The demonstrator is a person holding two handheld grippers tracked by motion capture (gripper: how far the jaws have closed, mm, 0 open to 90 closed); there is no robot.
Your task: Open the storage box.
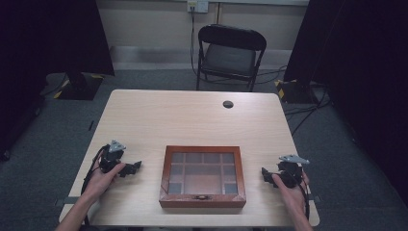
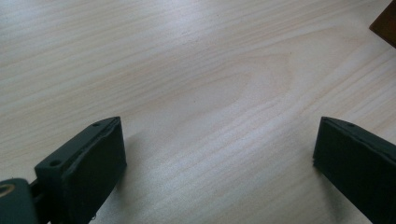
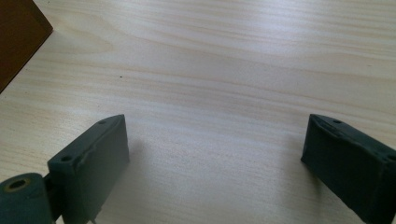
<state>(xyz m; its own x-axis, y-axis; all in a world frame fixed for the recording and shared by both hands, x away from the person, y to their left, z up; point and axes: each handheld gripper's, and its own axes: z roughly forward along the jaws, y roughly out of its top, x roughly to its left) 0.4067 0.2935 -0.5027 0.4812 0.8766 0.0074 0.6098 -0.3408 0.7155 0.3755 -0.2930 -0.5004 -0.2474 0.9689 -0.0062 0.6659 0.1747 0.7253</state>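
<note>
left claw and right claw gape empty beside the glass-lidded wooden box, its contents indistinct.

1. The high view was dim and soft; the far corners fell into near black, while the pale table stood as the brightest area.
2. The glass lid of the wooden box carried a faint sheen.
3. In both gripper views the light was even and brighter, with wood grain sharp.
4. The near black jaws looked slightly blurred and cast soft shadows on the tabletop beside them.
</note>
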